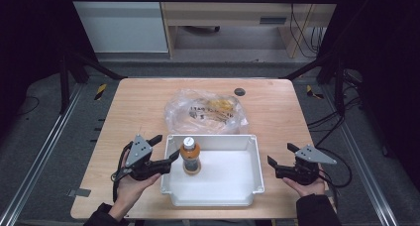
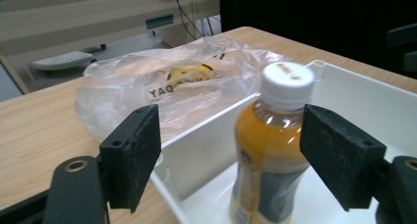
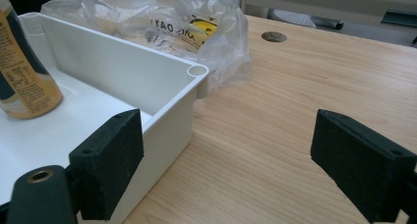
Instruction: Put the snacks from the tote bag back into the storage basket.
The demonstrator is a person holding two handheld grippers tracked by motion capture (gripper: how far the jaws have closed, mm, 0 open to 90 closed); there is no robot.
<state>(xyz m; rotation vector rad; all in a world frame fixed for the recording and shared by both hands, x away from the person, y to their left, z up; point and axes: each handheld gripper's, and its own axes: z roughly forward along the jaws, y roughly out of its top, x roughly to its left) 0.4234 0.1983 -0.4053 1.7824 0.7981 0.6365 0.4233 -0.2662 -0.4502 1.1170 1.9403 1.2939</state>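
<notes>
Nearest the high camera, two forearms come in from the bottom edge, each hand holding a gripper. Between them a white tub sits on the wooden table. An orange drink bottle with a white cap stands upright inside the tub, near its left wall. To the left of the tub, the left gripper has its jaws spread; one jaw tip reaches over the tub's left rim just beside the bottle. Outside the tub's right wall, the right gripper also has its jaws apart, holding nothing. Behind the tub lies a crumpled clear plastic bag with yellow contents, and a small dark round disc sits in the table beyond it.

Along the left gripper, its two black pads stand wide apart. Beyond the gap the bottle rises upright, closer to the right pad; I cannot tell whether that pad touches it. The tub's rim runs between the pads, with the bag behind it.

Along the right gripper, the pads are again well apart over bare table, the left pad at the tub's corner. The bottle stands at the far left inside the tub, and the bag lies against the tub's far wall, near the disc.
</notes>
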